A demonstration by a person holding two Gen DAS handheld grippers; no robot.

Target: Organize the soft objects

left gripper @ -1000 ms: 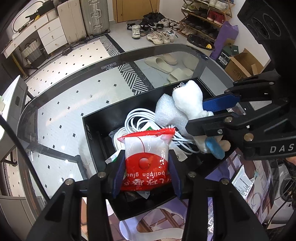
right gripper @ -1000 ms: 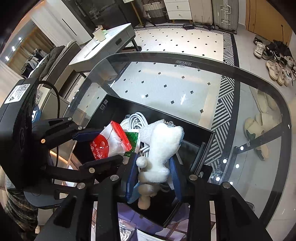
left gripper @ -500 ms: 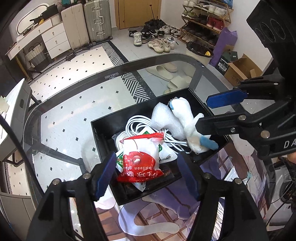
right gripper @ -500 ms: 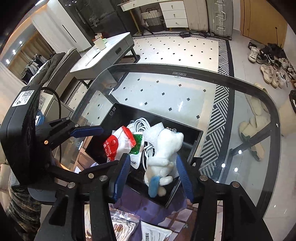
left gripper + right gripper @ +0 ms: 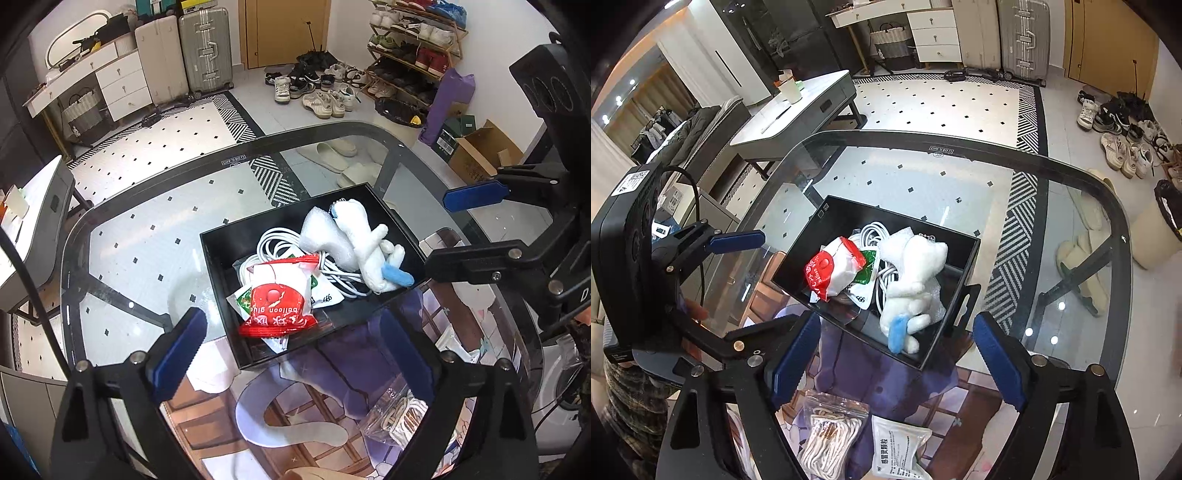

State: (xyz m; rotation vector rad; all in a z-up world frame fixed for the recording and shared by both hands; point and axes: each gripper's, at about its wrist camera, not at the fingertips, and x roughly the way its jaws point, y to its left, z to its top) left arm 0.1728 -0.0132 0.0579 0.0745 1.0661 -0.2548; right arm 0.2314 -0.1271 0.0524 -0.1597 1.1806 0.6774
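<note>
one black tray (image 5: 225,266) on glass table (image 5: 147,229), one red-white packet (image 5: 279,299) lying at tray's 7 o'clock, one white plush toy (image 5: 364,243) at 3 o'clock, left gripper (image 5: 291,350) and right gripper (image 5: 897,354) jaws just being opened wide, nothing being gripped or touched

This is a lived-in home, around an entryway and living area. A shoe rack (image 5: 413,48) stands by the wall, with loose sneakers (image 5: 321,99) and slippers (image 5: 340,155) on the floor. 2 suitcases (image 5: 184,59) stand beside a wooden door (image 5: 284,29) and a white drawer unit (image 5: 118,85). A patterned rug (image 5: 942,103) shows through the glass tabletop (image 5: 923,177), and a coffee table (image 5: 798,110) stands nearby.
</note>
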